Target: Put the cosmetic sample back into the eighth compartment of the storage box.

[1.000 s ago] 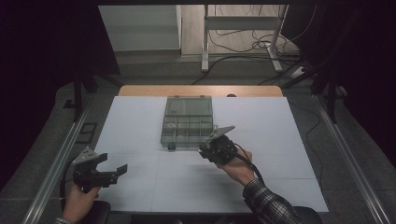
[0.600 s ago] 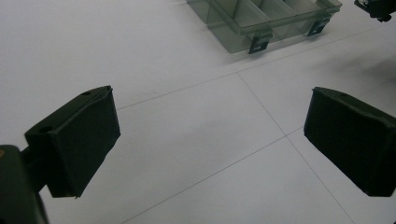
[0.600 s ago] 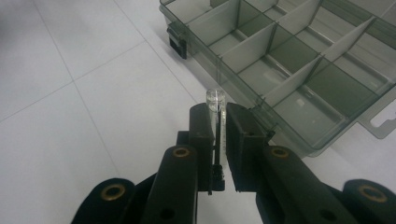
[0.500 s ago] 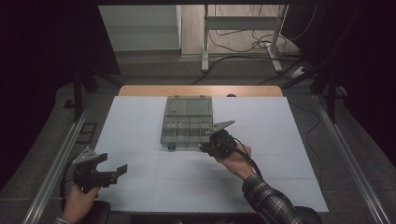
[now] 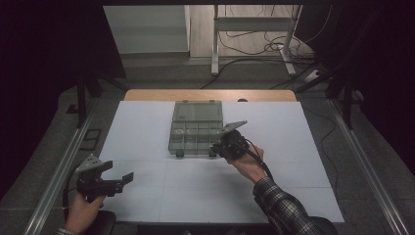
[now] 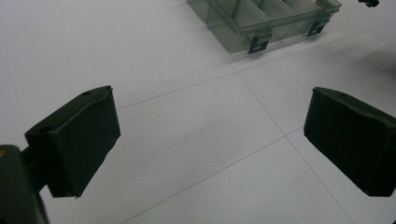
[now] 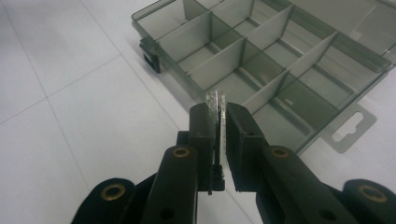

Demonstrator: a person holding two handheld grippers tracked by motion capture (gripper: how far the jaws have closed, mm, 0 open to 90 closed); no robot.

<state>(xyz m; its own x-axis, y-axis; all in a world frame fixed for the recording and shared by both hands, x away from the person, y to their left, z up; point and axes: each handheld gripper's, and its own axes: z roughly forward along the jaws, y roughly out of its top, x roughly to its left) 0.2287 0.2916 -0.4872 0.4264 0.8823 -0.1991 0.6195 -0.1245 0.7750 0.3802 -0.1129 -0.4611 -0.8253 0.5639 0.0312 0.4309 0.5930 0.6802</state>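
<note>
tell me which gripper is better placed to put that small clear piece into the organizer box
Right. The right gripper is shut on the small clear piece and sits at the near edge of the open organizer box. The left gripper stands open, nothing between its jaws, at the table's near left, well away.

- The compartment box [image 5: 196, 128] is smoky grey and see-through.
- The desk [image 5: 147, 127] is white (with thin grey lines).
- Both hand-held grippers are black.
- The sleeve [image 5: 286, 208] is dark plaid.
</note>
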